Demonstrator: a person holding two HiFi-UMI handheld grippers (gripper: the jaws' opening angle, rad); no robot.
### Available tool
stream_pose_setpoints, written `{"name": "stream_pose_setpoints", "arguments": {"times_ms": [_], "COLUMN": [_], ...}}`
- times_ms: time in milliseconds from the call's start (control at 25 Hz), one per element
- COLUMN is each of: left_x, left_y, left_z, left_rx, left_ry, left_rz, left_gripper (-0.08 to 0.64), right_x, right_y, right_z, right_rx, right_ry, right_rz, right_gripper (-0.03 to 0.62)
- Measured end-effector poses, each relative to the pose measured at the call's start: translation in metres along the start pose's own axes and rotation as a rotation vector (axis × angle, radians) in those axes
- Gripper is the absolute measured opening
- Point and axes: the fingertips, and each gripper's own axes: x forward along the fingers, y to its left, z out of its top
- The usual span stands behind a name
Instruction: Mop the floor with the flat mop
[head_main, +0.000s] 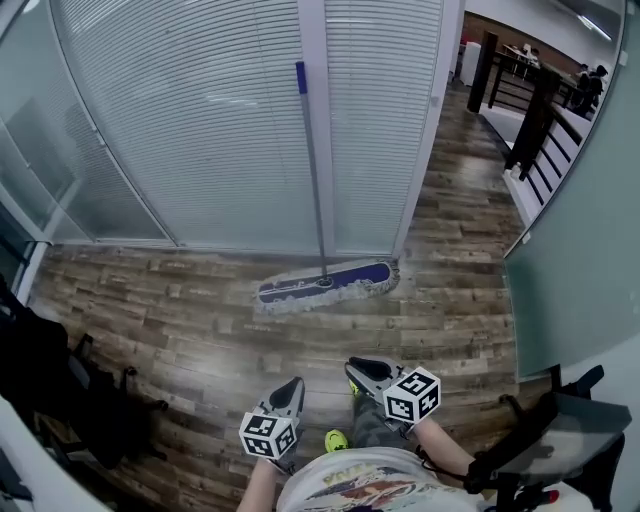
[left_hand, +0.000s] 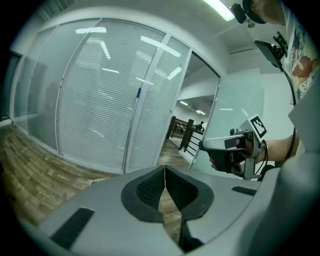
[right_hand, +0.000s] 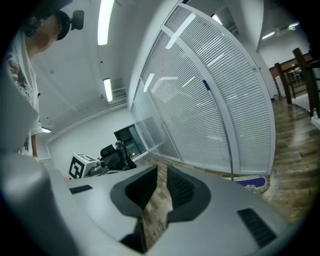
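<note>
shirt (head_main: 350, 488): bottom centre of head view, white w/ colour print; letters cut off, can't read.
left gripper (head_main: 290, 390): lower centre, over the floor. Its fingers (left_hand: 150, 187) are together at the tips, nothing btwn.
right gripper (head_main: 362, 372): just right of it, a bit higher in frame. Its fingers (right_hand: 182, 187) are all but together w/ a thin strip of floor showing btwn; holding nothing.
marker cubes (head_main: 268, 436): one on each gripper, b/w square patterns only, no letters.
floor (head_main: 160, 300): wood-look planks, mixed brown & grey, slight sheen.
black chairs (head_main: 60, 400): lower left corner, dark gear bunched round them.
black frame (head_main: 545, 450): lower right corner, can't tell what it is.
flat mop (head_main: 325, 283): centre of frame, well apart from both grippers. Blue head w/ pale fringe lies flat on the floor at the foot of the partition.
mop handle (head_main: 315, 180): upright against the white post, blue grip at top.
partition (head_main: 200, 120): glass w/ white slatted blinds, across upper left & centre.
frosted panel (head_main: 580, 240): right edge.
railing (head_main: 535, 120): dark, upper right, along a corridor w/ the same planks; ppl beyond, too small to tell more.
strip lights (right_hand: 106, 20): on ceiling, upper left of right gripper view.
</note>
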Motion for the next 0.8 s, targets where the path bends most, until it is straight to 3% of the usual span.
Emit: {"name": "stream_pose_setpoints", "arguments": {"times_ms": [320,560,800], "left_x": [0.1,0.194,0.261], "left_y": [0.066,0.078,0.101], "left_z": [0.081,0.149,0.193], "left_rx": [0.028,0.116,0.092], "left_ry": [-0.009,-0.021,-0.064], "left_rz": [0.132,0.163,0.183], "left_gripper": [0.014,0.014,0.014], "right_x": [0.078,0.103,0.137], "right_y": [-0.099,-0.185,-0.242], "right_z": [0.087,0.154,0.206], "right_rx": [-0.019,-0.03,-0.058], "right_ry": [-0.021,-0.036,-0.042], "right_rz": [0.094,0.131,0.173], "right_gripper": [0.061,0.063,0.063]}}
